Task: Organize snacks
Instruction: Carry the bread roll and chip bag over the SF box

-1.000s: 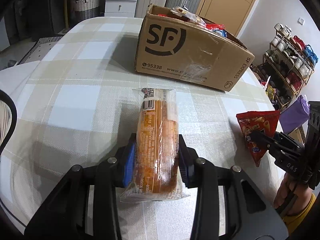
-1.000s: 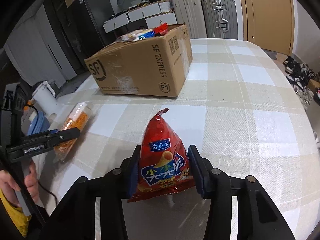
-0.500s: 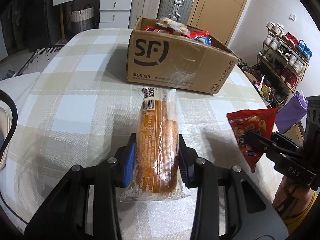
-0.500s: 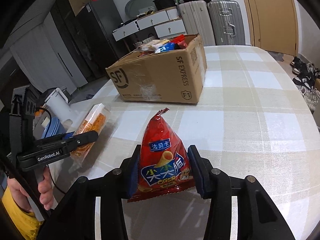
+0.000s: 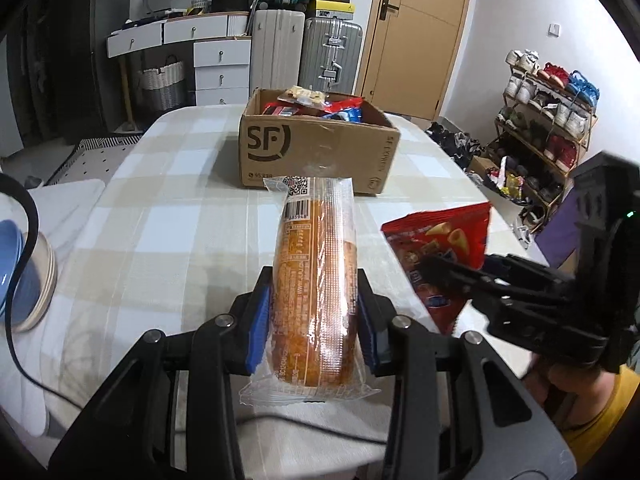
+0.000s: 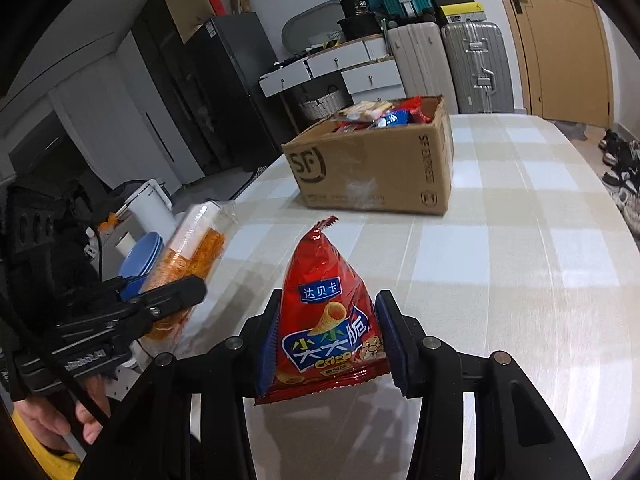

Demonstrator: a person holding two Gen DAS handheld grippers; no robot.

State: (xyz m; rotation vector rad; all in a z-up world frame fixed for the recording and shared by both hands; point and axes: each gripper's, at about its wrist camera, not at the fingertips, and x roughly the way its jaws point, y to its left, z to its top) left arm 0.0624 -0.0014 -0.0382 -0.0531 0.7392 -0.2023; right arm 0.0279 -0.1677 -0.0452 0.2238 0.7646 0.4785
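Snack-filled cardboard box (image 5: 316, 152); left gripper (image 5: 314, 320) clamps cake pack (image 5: 316, 280), right gripper (image 6: 330, 340) chips bag (image 6: 326, 312).

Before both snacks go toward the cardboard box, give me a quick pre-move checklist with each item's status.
1. Left gripper shut on the clear-wrapped orange snack pack: ok.
2. Right gripper shut on the red triangular crisp bag: ok.
3. Open brown cardboard SF box upright on the checked tablecloth: ok.
4. Tablecloth between packs and box bare: ok.
5. Room left inside the box: cannot tell.
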